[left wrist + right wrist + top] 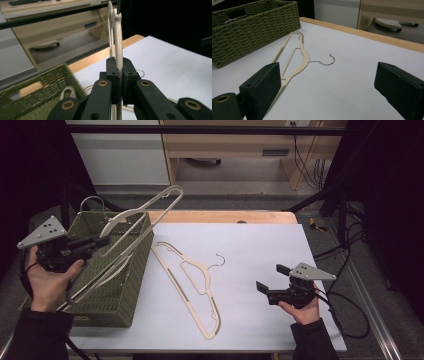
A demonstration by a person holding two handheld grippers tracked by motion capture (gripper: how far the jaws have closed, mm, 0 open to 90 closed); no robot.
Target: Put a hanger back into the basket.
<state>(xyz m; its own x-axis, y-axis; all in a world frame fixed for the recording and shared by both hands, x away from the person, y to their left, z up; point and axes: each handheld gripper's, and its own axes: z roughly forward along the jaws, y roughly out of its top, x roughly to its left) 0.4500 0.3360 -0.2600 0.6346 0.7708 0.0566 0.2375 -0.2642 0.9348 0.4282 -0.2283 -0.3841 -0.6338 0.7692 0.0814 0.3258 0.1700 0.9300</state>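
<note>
Pinching tight, the two black jaws of your left gripper (102, 240) are shut on a thin cream plastic clothes hanger (145, 215). In the left gripper view the flat cream bar (118, 37) stands between the jaws and goes up and away from them.

That hanger is up in the air. It tilts over the green woven basket (135, 285) at the left side of the table, with one end poking up past the basket's far corner and the other end down low by your left hand. It is not resting inside yet. Something pale lies in the basket too, maybe another hanger, but it is hard to tell.

Your right gripper (272, 282) has its jaws wide apart and holds nothing. It hangs just over the white table top (260, 240), near the right side.

Between your two hands, a second cream hanger with a small silver wire hook (192, 280) lies flat on the table, just beside the basket. In the right gripper view this flat hanger (297, 60) is ahead of the open jaws.

So you look to be about halfway. One hanger is almost in. The flat one is still waiting for you.
</note>
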